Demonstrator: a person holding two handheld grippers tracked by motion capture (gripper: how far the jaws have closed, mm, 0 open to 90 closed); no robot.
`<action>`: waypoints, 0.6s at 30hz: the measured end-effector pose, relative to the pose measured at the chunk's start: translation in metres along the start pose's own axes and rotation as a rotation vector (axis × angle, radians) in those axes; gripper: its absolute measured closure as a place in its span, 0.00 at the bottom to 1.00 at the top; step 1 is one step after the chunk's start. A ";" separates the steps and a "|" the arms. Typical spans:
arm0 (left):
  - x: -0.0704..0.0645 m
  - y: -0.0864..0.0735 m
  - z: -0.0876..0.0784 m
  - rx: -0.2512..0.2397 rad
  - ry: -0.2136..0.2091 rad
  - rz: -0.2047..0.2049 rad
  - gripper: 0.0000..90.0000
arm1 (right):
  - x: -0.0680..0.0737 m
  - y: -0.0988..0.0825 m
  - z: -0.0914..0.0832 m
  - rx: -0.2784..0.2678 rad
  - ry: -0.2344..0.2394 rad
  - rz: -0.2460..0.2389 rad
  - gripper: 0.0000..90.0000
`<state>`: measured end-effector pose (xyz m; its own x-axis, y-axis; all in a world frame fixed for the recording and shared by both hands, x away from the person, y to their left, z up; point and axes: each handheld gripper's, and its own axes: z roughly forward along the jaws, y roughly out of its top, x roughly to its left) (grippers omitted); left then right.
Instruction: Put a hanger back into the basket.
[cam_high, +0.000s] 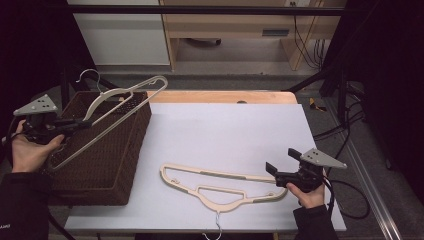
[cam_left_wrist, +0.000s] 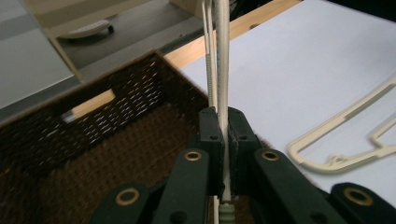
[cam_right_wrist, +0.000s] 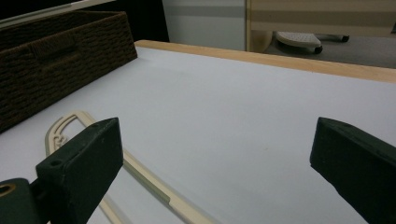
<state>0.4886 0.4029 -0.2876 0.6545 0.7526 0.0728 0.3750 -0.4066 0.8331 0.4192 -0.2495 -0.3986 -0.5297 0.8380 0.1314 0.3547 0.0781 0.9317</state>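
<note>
A cream hanger (cam_high: 131, 98) with a metal hook hangs tilted over the brown wicker basket (cam_high: 112, 165) at the table's left. My left gripper (cam_high: 85, 123) is shut on its lower bar; in the left gripper view the jaws clamp the cream bar (cam_left_wrist: 222, 65) above the basket's inside (cam_left_wrist: 116, 144). A second cream hanger (cam_high: 220, 184) lies flat on the white table top near the front. My right gripper (cam_high: 281, 161) stands open just right of that hanger's end, its fingers (cam_right_wrist: 88, 158) wide apart, with the hanger (cam_right_wrist: 140, 175) beside the left one.
The white table top (cam_high: 225, 130) has a wooden strip along its far edge (cam_high: 220, 96). Wooden furniture (cam_high: 235, 25) and cables (cam_high: 345, 135) lie beyond and to the right of the table. A black bar (cam_high: 200, 10) crosses the top.
</note>
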 end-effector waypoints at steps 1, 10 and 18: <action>0.000 0.000 0.000 0.000 0.000 0.000 0.96 | 0.000 0.000 0.000 0.000 0.000 0.000 0.03; 0.023 -0.024 -0.008 0.007 0.019 -0.042 0.96 | -0.001 -0.001 0.001 0.004 0.001 0.001 0.03; 0.036 -0.041 -0.012 0.020 0.029 -0.077 0.96 | 0.000 -0.001 0.002 0.006 -0.001 0.006 0.03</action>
<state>0.4890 0.4530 -0.3129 0.6043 0.7964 0.0249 0.4366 -0.3572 0.8257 0.4205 -0.2486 -0.4004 -0.5264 0.8392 0.1367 0.3624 0.0760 0.9289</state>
